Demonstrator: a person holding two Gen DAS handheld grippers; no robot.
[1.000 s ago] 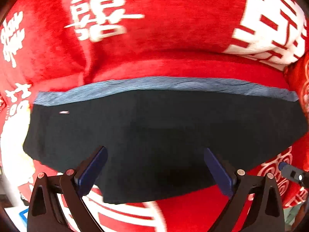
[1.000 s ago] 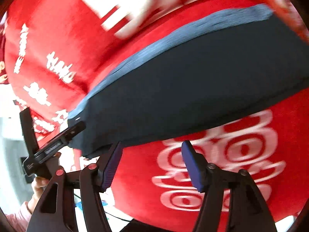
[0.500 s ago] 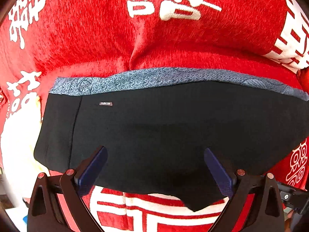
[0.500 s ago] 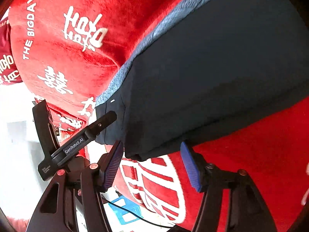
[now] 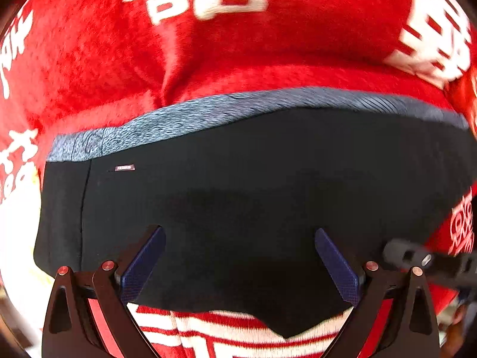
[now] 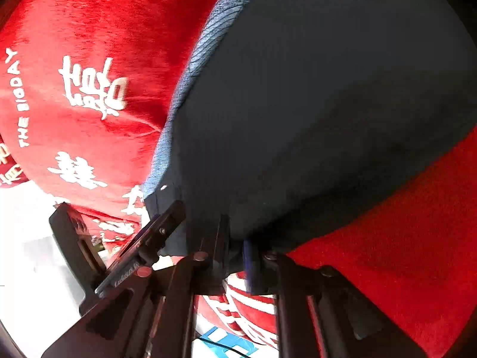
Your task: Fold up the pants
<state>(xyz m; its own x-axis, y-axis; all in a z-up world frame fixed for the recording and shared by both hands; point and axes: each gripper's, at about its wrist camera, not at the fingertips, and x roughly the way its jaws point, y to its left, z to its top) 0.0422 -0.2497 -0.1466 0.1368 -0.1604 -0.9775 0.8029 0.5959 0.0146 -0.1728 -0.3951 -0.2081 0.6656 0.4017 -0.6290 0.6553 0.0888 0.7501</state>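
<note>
Black pants (image 5: pixel 238 185) with a blue-grey waistband (image 5: pixel 208 116) lie flat on a red blanket (image 5: pixel 238 44); a small label sits near the left seam. My left gripper (image 5: pixel 238 256) is open, its blue pads spread wide just above the pants' near edge. In the right wrist view the pants (image 6: pixel 313 104) fill the upper right. My right gripper (image 6: pixel 235 247) is shut on the near edge of the pants. The left gripper (image 6: pixel 140 256) also shows beside it, at the lower left.
The red blanket (image 6: pixel 74 59) has white characters and the words "THE BIGDAY". Its near edge drops to a white floor (image 6: pixel 26 268), where a blue item (image 6: pixel 226 343) and a cable lie. The right gripper's finger (image 5: pixel 417 256) shows at the left wrist view's right edge.
My right gripper has moved in and shut on the near edge of the pants. My left gripper stays open and has moved a little closer over the pants.
</note>
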